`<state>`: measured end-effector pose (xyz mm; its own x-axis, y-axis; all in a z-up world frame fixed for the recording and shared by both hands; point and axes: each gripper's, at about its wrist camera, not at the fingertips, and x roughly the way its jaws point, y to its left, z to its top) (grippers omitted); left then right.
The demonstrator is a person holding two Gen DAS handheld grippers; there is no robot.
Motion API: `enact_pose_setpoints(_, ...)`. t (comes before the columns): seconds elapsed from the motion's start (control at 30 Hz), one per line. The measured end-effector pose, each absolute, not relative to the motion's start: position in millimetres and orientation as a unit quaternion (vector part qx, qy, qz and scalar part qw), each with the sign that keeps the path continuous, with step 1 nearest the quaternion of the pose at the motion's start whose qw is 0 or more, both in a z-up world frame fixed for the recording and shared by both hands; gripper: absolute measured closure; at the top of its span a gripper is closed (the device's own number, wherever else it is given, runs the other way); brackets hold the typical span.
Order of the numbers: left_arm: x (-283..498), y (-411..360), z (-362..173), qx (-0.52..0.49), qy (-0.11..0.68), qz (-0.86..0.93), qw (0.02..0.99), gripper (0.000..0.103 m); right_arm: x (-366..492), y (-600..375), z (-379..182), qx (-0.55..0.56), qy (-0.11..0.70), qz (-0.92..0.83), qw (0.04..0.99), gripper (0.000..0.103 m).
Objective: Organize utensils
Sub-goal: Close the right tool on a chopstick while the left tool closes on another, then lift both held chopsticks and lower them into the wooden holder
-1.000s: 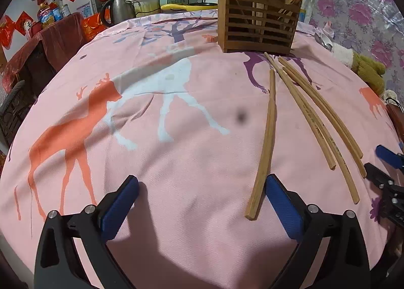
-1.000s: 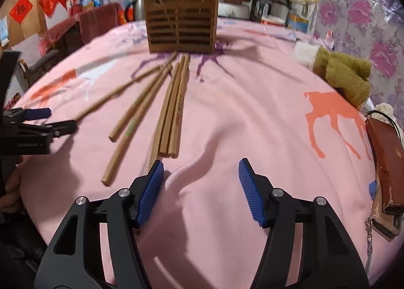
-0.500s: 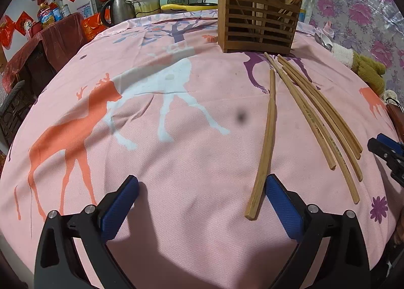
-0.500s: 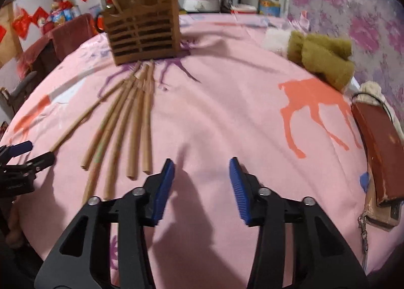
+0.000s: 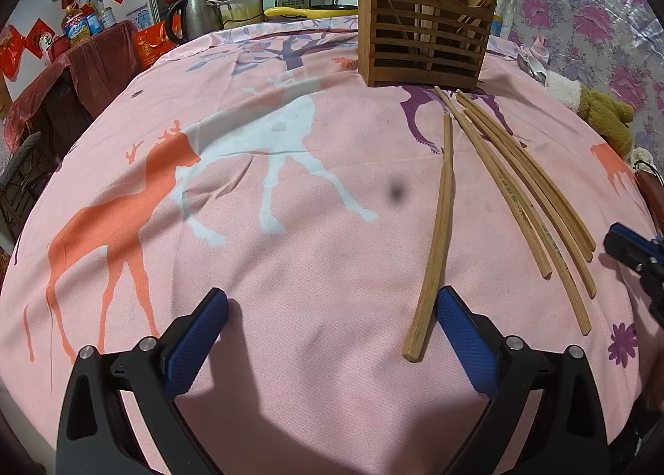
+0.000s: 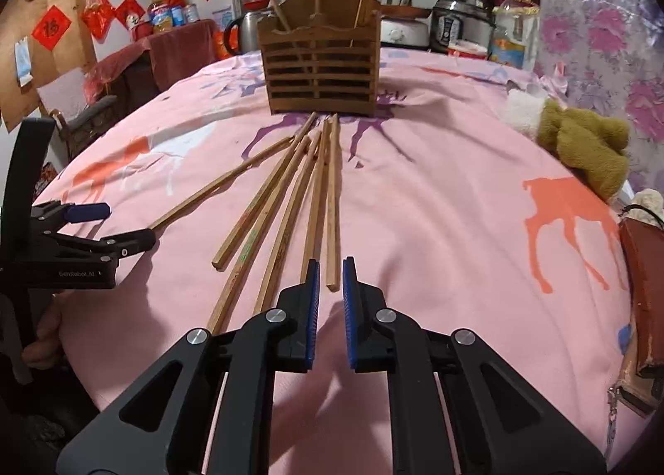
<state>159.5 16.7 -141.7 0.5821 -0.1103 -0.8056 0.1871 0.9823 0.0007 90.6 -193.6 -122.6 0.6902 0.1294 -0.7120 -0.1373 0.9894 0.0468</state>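
Most of the sorting is still waiting: a few chopsticks are already standing in the wooden rack [image 6: 318, 64] at the far side of the pink cloth [image 5: 290, 267], while six more are lying loose on the cloth in front of it, one stick [image 5: 435, 234] off by itself and five chopsticks [image 6: 290, 201] fanning out from the rack toward the near edge. The right gripper [image 6: 330, 300] is pointing down at the near ends of that fan; its jaws have just been closing and are now standing almost shut, and the tip of the rightmost chopstick [image 6: 332, 205] is lying in the narrow gap between the pads, though whether the pads are pressing on it cannot be told and nothing is lifted. The left gripper [image 5: 332, 334] is hovering low over the cloth, tilted downward, jaws spread wide and holding nothing, its right pad just beside the lone stick's near end. A hand [image 6: 45, 334] is gripping its handle.
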Motion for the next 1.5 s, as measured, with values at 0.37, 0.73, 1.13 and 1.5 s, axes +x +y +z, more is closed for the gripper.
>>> enact_pose_setpoints(0.37, 159, 16, -142, 0.043, 0.45, -0.084, 0.888, 0.005, 99, -201, -132, 0.024, 0.416, 0.074, 0.906, 0.098)
enact_pose_setpoints(0.73, 134, 2, -139, 0.067, 0.423, -0.133, 0.894, 0.028, 98, -212, -130, 0.056, 0.411, 0.072, 0.907, 0.098)
enact_pose_setpoints(1.13, 115, 5, -135, 0.062, 0.411, -0.179, 0.892, 0.094, 97, -213, -129, 0.06, 0.406, 0.071, 0.909, 0.098)
enact_pose_setpoints(1.5, 113, -5, -71, 0.067, 0.359, -0.177, 0.914, 0.096, 87, -224, -93, 0.07, 0.346, 0.057, 0.934, 0.098)
